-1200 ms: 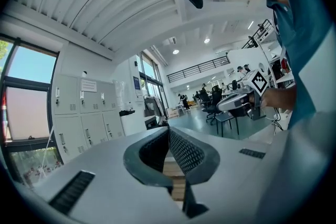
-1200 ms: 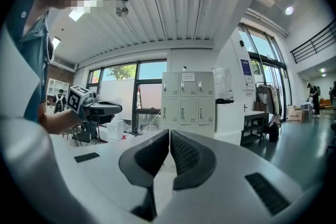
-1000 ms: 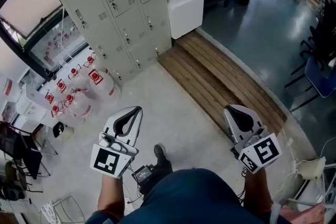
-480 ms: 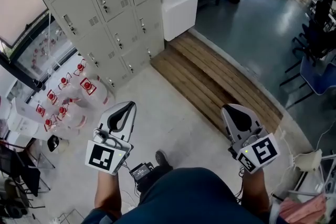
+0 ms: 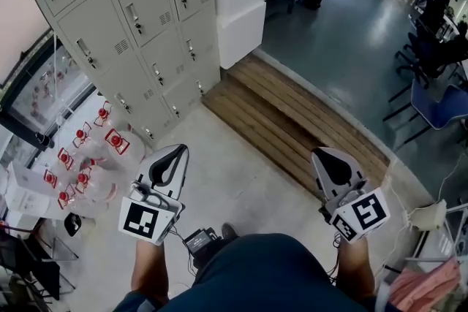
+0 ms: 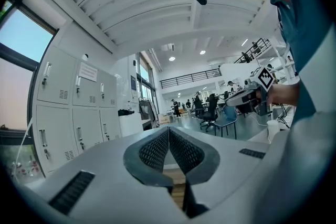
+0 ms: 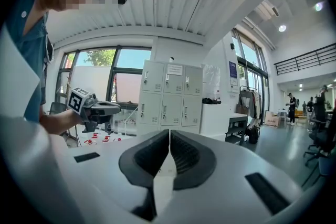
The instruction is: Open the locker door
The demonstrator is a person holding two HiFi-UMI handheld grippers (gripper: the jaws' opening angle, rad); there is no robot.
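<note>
While the white left gripper point(image 5: 174, 153) and white right gripper point(image 5: 327, 157) hang clenched on nothing above the pale concrete floor point(image 5: 234, 179), the tall grey metal locker bank point(image 5: 124, 18) stands well ahead at upper left, every door closed, with what look like clear red-labelled jugs point(image 5: 110, 142) clustered at its foot.

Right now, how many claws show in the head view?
2. The left claw is at lower left, over the pale floor. The right claw is at lower right, by the wooden platform. Both are shut and empty; none appears hidden.
</note>
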